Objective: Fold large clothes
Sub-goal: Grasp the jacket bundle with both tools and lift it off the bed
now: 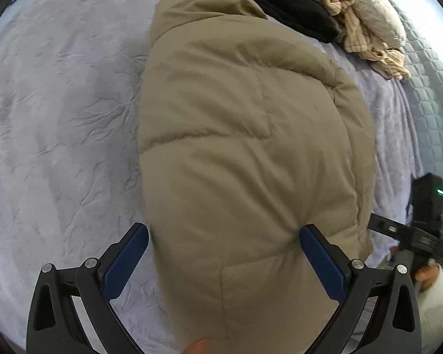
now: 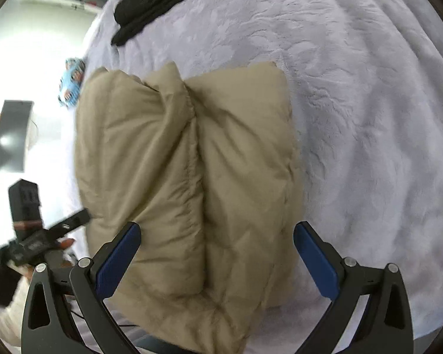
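A tan puffer jacket (image 1: 245, 147) lies folded into a thick bundle on a pale lilac fleece bedspread (image 1: 59, 118). In the right wrist view the jacket (image 2: 192, 183) shows a gathered seam down its middle. My left gripper (image 1: 224, 236) is open, its jaws wide apart over the jacket's near end, the right pad (image 1: 322, 262) touching the fabric. My right gripper (image 2: 217, 236) is open too, straddling the jacket's near end without gripping it. The right gripper's body also shows at the left wrist view's right edge (image 1: 422, 230), and the left gripper's body at the right wrist view's left edge (image 2: 35, 236).
A black garment (image 1: 280, 0) and a cream ribbed garment (image 1: 360, 35) lie at the far end of the bed beside a quilted pillow (image 1: 378, 14). The black garment also shows in the right wrist view (image 2: 150, 3). A blue patterned item (image 2: 72, 85) hangs at the bed's left edge.
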Demonstrator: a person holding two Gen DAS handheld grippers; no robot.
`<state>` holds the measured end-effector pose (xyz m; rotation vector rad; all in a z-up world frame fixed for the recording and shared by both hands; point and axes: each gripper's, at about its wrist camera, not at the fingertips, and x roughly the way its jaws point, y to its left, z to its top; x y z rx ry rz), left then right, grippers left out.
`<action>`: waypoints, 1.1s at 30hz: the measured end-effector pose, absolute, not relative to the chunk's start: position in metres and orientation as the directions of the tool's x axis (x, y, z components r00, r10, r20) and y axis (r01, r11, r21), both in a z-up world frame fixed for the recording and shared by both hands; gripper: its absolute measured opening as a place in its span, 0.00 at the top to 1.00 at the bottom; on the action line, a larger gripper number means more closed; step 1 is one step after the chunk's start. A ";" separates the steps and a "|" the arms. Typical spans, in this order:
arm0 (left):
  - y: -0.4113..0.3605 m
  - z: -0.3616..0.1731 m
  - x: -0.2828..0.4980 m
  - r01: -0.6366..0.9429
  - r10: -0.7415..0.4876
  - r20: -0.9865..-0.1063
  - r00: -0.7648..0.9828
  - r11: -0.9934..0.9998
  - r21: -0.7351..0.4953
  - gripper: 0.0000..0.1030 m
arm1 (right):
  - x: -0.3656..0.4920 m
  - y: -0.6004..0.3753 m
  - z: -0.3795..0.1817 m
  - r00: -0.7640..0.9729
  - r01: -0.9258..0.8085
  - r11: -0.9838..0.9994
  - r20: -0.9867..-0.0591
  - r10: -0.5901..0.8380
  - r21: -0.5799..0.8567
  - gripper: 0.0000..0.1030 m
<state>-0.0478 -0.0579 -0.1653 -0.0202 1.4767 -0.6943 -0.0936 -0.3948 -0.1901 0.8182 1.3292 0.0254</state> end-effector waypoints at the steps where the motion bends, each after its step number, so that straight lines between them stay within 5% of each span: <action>1: -0.057 -0.167 -0.045 0.414 -0.447 -0.893 -0.061 0.802 -0.430 0.00 | -0.091 -0.398 -0.196 0.270 0.432 0.735 -0.853 0.447 0.522 0.00; 11: -0.049 -0.216 -0.010 0.289 -0.639 -0.733 -0.231 0.675 -0.679 0.00 | -0.067 -0.423 -0.252 0.276 0.434 0.564 -0.700 0.659 0.702 0.00; 20: -0.072 -0.233 -0.004 0.247 -0.660 -0.711 -0.242 0.666 -0.703 0.01 | -0.048 -0.415 -0.281 0.308 0.482 0.439 -0.616 0.725 0.758 0.00; 27: -0.083 -0.191 -0.016 0.347 -0.637 -0.754 -0.158 0.679 -0.647 0.26 | -0.062 -0.416 -0.264 0.365 0.493 0.380 -0.583 0.726 0.782 0.53; 33: -0.075 -0.144 -0.014 0.384 -0.682 -0.723 -0.111 0.642 -0.664 0.27 | -0.059 -0.405 -0.232 0.403 0.414 0.380 -0.541 0.738 0.827 0.58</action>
